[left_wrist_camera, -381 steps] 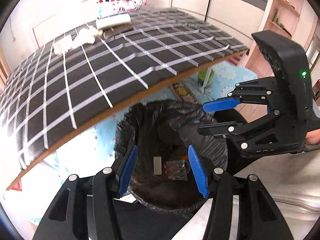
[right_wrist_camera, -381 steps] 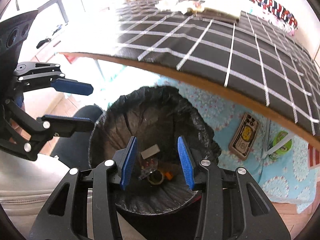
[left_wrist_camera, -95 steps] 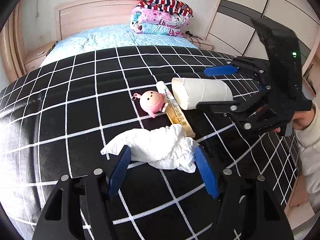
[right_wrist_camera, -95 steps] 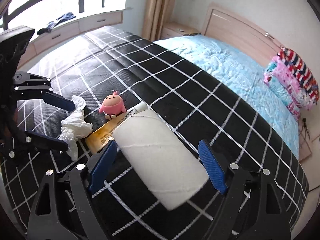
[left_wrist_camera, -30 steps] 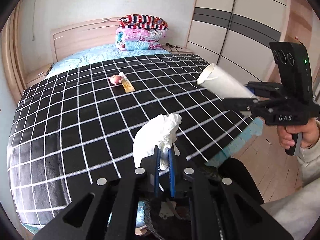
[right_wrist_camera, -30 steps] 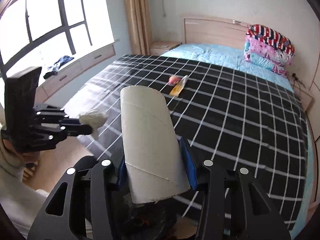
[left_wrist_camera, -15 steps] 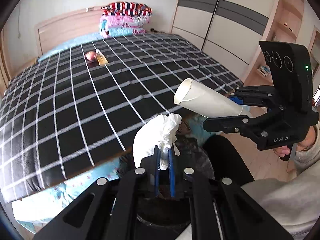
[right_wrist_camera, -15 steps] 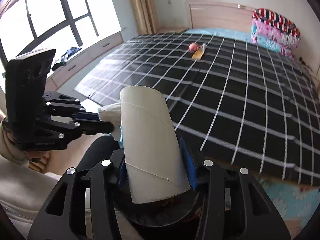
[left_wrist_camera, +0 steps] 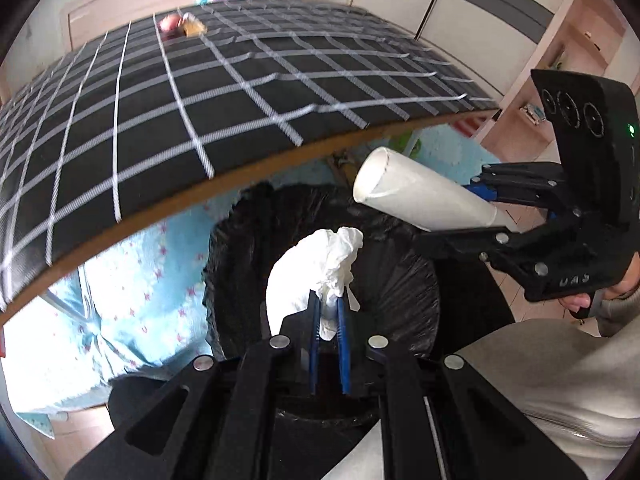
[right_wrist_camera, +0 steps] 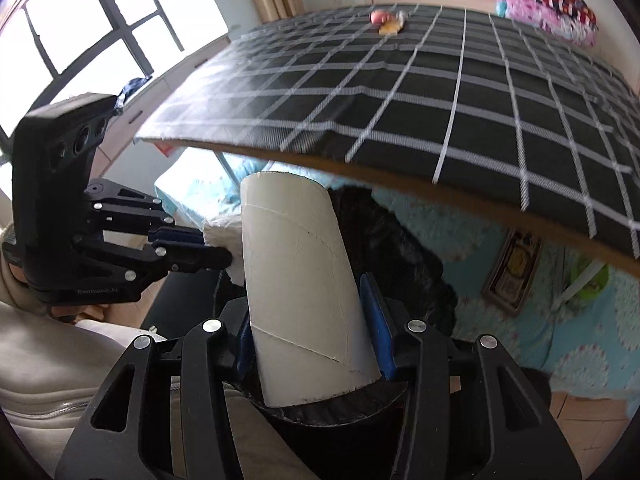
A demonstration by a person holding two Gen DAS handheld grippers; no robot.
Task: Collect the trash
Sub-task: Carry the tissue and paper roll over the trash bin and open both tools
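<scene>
Left tongs [left_wrist_camera: 329,312] low centre of frame, tilted downward, blue pads nearly together. Right tongs [right_wrist_camera: 310,334] lower centre, tilted downward, pads partly apart. Hand [left_wrist_camera: 576,300] at right edge gripping handle.

From the left wrist view, the bin [left_wrist_camera: 404,280] stood on the floor just before the bed's edge [left_wrist_camera: 240,168], with the tissue [left_wrist_camera: 316,268] over its middle and the cardboard tube [left_wrist_camera: 424,200] above its rim at two o'clock. Far back on the bed cover [left_wrist_camera: 200,80], at eleven o'clock, a toy [left_wrist_camera: 170,22] lay touching a packet [left_wrist_camera: 194,26].
</scene>
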